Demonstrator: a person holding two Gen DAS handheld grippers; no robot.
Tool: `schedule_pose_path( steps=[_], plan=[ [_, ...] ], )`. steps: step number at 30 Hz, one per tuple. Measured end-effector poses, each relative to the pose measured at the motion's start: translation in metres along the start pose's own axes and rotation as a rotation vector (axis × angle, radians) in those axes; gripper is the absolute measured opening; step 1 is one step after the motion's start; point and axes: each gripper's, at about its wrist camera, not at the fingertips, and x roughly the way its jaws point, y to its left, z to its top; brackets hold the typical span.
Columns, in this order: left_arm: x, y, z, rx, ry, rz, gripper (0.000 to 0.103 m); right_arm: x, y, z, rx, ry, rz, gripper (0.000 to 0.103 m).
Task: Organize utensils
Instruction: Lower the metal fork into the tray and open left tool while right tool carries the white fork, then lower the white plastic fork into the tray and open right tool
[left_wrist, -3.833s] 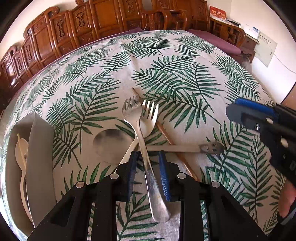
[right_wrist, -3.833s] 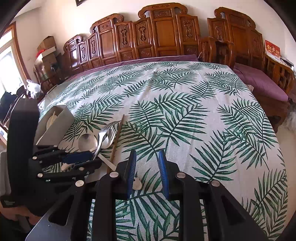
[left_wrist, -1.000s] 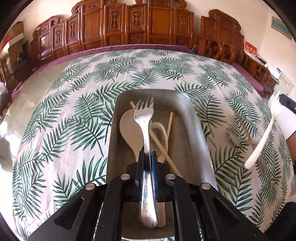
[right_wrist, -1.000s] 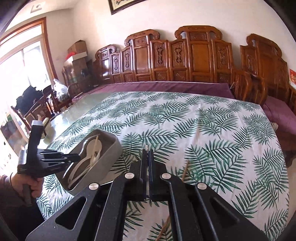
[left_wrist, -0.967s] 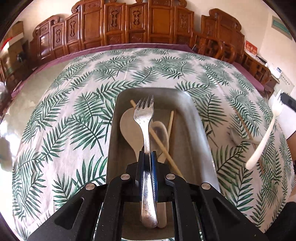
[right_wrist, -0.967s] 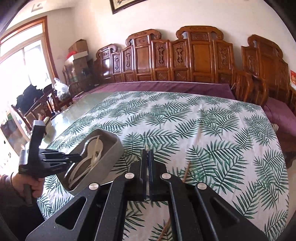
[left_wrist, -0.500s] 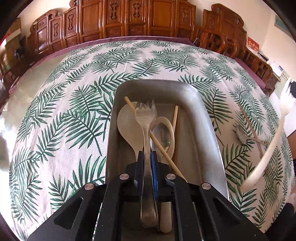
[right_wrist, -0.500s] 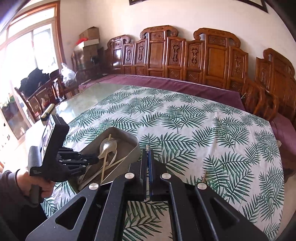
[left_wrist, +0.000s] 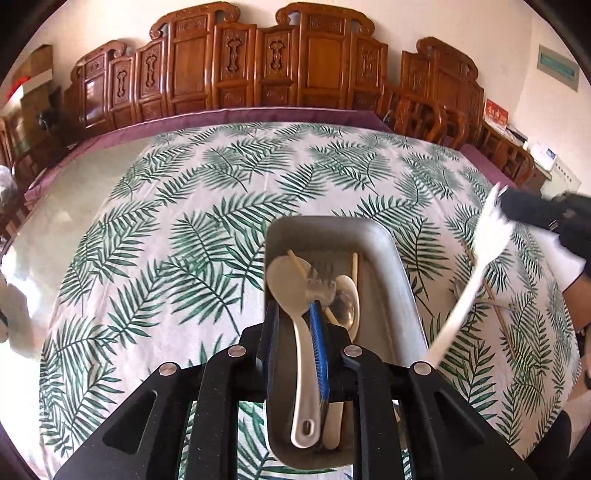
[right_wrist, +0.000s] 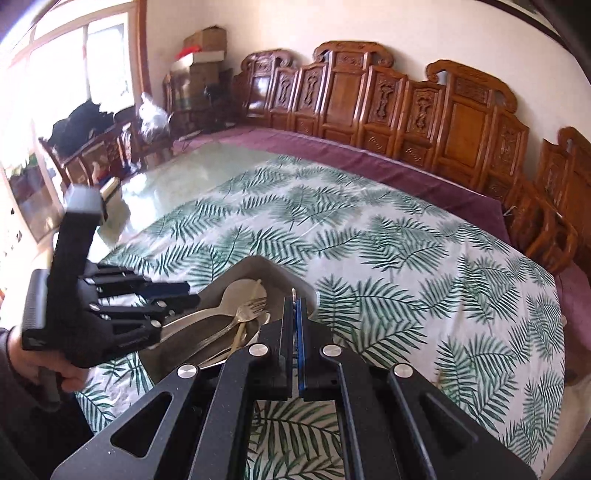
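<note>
A grey metal tray (left_wrist: 404, 295) holds a white spoon (left_wrist: 291, 291), a metal fork (left_wrist: 321, 286), a second spoon (left_wrist: 347, 299) and chopsticks (left_wrist: 355, 266). My left gripper (left_wrist: 293, 306) hangs just above the tray's near end. Its jaws are opening and nothing is between the pads; the metal fork lies loose in the tray. My right gripper (right_wrist: 294, 301) is shut on a white plastic fork (left_wrist: 476, 273), held near its head with the handle hanging down right of the tray. In the right wrist view the left gripper (right_wrist: 192, 293) hovers over the tray (right_wrist: 258, 260).
A palm-leaf cloth (left_wrist: 207, 229) covers the table. A metal spoon (left_wrist: 458, 288) and chopsticks (left_wrist: 496, 302) lie on it right of the tray. Carved wooden chairs (left_wrist: 314, 66) ring the far side. A hand (right_wrist: 70, 376) grips the left tool's handle.
The left gripper's jaws parted and let the metal fork drop into the tray, then it rose a little. The right gripper carried the white fork leftward, close to the tray.
</note>
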Motion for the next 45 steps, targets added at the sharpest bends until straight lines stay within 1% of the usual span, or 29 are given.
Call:
schedule_pose_path(
  steps=[9,14,23,33,43,45],
  plan=[
    [-0.014,0.017,0.005,-0.034,-0.033,-0.011,0.019,0.044,0.022,0.002,-0.043,0.102,0.023,0.002],
    [-0.018,0.024,0.007,-0.051,-0.047,-0.010,0.023,0.060,0.025,0.004,-0.041,0.125,0.023,0.003],
    [-0.022,0.036,0.011,-0.077,-0.063,-0.001,0.024,0.083,0.031,0.017,0.003,0.109,0.037,0.003],
    [-0.023,0.040,0.011,-0.086,-0.063,0.003,0.024,0.110,0.033,0.017,0.046,0.118,0.037,0.003],
    [-0.021,0.037,0.011,-0.069,-0.064,0.012,0.024,0.103,0.024,0.022,0.062,0.060,0.023,0.006],
    [-0.021,0.035,0.011,-0.067,-0.064,0.014,0.024,0.099,0.022,0.023,0.064,0.049,0.028,0.012]
  ],
)
